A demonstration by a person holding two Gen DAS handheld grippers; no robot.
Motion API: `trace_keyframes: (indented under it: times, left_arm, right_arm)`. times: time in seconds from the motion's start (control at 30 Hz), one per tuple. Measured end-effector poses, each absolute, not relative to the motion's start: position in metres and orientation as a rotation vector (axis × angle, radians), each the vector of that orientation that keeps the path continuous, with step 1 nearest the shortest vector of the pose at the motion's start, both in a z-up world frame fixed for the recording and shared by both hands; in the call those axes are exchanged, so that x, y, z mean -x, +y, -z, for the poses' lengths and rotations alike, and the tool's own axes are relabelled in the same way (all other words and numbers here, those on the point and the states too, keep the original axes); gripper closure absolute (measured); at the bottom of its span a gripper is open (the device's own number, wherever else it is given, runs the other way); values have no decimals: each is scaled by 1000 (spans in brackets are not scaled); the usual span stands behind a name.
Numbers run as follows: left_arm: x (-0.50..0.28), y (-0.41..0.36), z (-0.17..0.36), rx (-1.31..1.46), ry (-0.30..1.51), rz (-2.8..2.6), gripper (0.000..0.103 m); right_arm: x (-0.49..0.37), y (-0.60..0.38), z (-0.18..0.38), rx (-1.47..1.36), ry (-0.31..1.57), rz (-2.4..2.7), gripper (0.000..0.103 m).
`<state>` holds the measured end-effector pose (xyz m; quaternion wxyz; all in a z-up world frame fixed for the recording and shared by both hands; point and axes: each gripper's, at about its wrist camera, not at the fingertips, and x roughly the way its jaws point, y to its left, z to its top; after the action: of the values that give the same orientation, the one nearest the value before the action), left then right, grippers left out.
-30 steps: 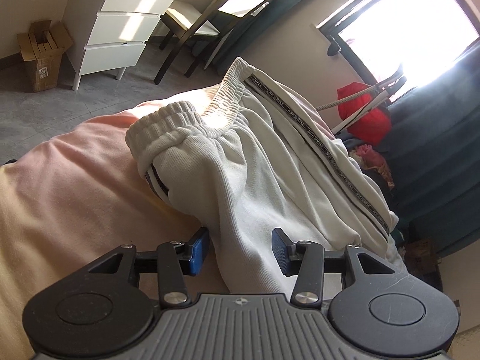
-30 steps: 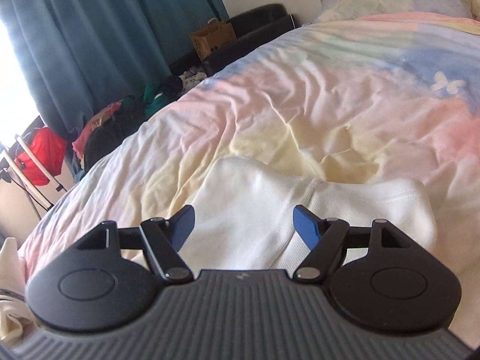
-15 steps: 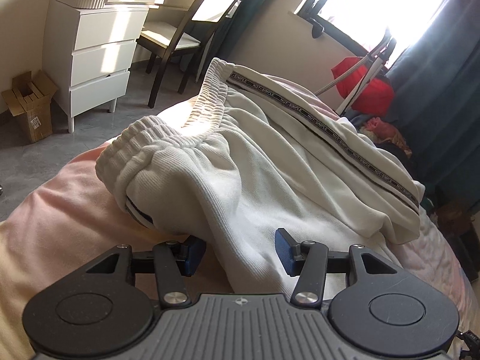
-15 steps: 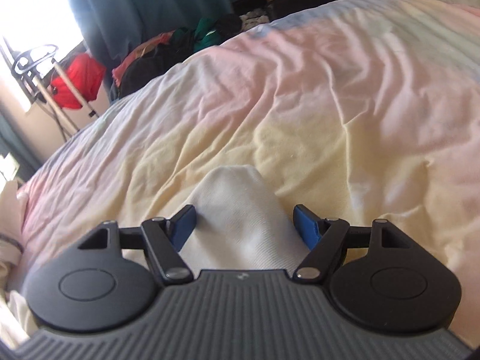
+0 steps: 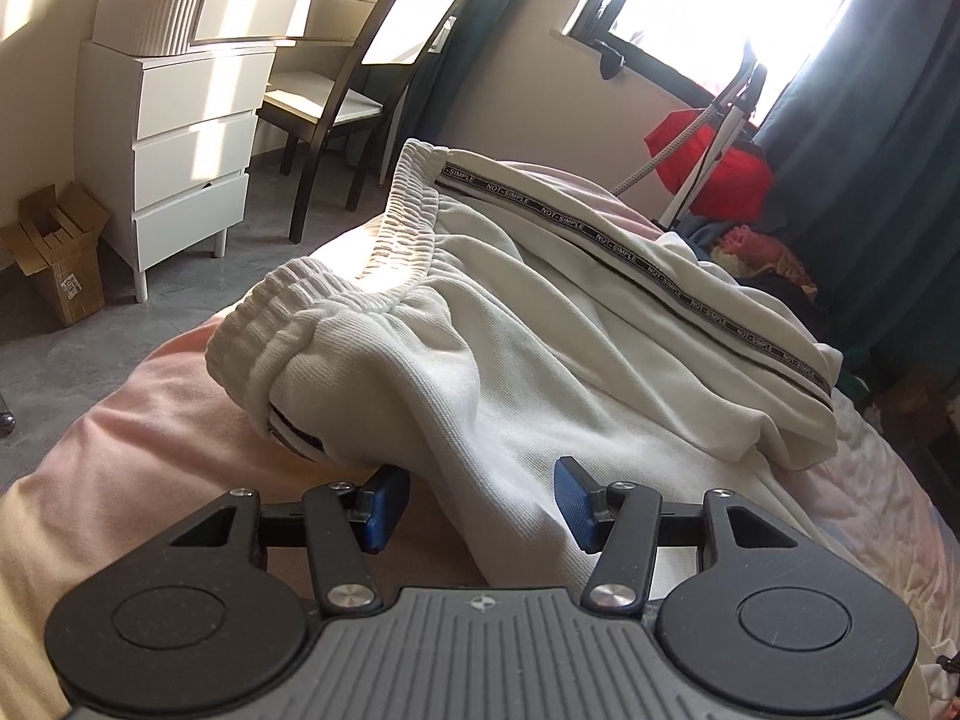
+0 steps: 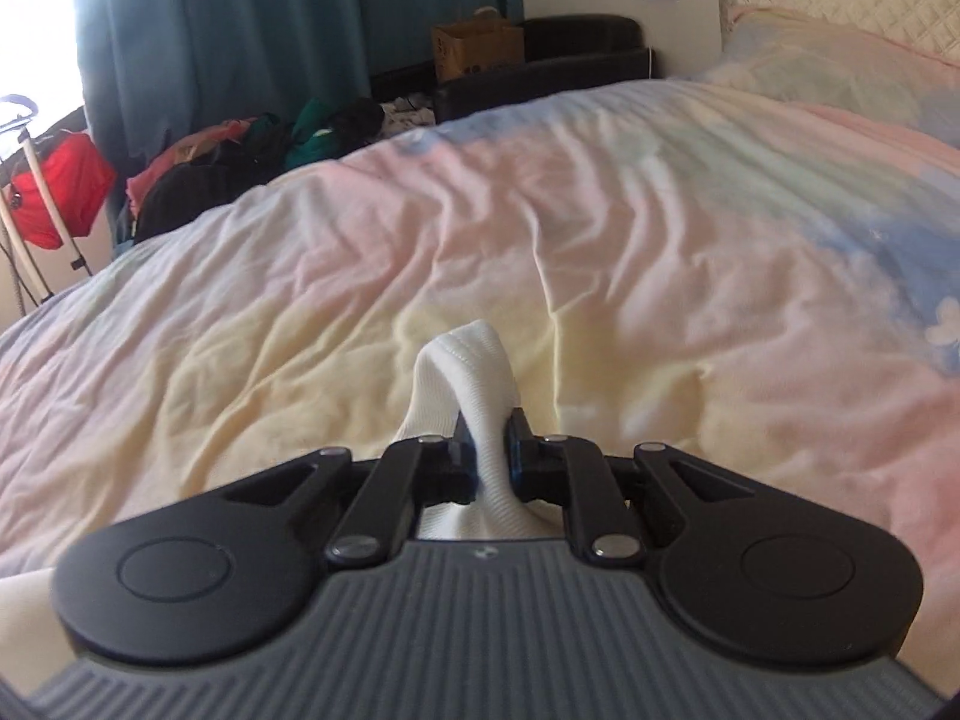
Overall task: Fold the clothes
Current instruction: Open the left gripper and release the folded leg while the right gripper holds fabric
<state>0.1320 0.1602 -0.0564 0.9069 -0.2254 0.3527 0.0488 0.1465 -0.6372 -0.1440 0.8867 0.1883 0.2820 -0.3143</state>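
Observation:
White track pants (image 5: 540, 348) with a black lettered side stripe lie bunched on the pastel bedspread (image 5: 120, 480), waistband toward the bed's foot. My left gripper (image 5: 480, 507) is open, its blue pads on either side of a fold of the pants' leg fabric. My right gripper (image 6: 486, 462) is shut on the white pant leg end (image 6: 468, 372), which sticks up between the fingers above the bedspread (image 6: 540, 228). The rest of the pants is hidden from the right wrist view.
A white drawer unit (image 5: 186, 138), a dark chair (image 5: 360, 90) and a cardboard box (image 5: 54, 264) stand beyond the bed's foot. A red bag (image 5: 714, 162) and a clothes pile (image 6: 240, 150) lie by the teal curtains. A pillow (image 6: 840, 66) lies at the headboard.
My right gripper has shut on the white pant leg end, which now stands pinched between the fingers. My left gripper stays open and has shifted a little around the pants.

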Motion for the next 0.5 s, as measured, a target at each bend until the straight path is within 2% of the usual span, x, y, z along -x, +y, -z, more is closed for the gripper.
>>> trace_keyframes:
  times: [0.1, 0.2, 0.23, 0.27, 0.3, 0.33, 0.37, 0.5]
  left_arm:
    - [-129, 160, 54, 463, 725, -117, 47]
    - [-126, 147, 45, 387, 719, -181, 47]
    - [-124, 139, 40, 352, 703, -184, 43]
    - [-122, 130, 35, 318, 687, -188, 31]
    - [-119, 122, 31, 284, 666, -186, 25]
    - [-116, 112, 26, 245, 633, -171, 17]
    - [-114, 102, 23, 195, 610, -152, 17]
    - [-106, 70, 19, 72, 593, -62, 15]
  right_arm:
    - [-150, -634, 156, -395, 587, 671, 89]
    - [-151, -625, 157, -363, 597, 697, 79]
    - [-152, -620, 155, -348, 609, 709, 67]
    - [-152, -616, 152, -340, 619, 721, 51]
    - [-151, -612, 148, -343, 620, 722, 41]
    - [-147, -607, 143, -363, 603, 701, 23]
    - [-142, -602, 136, -387, 574, 666, 14]
    - [-127, -563, 101, -380, 523, 574, 16]
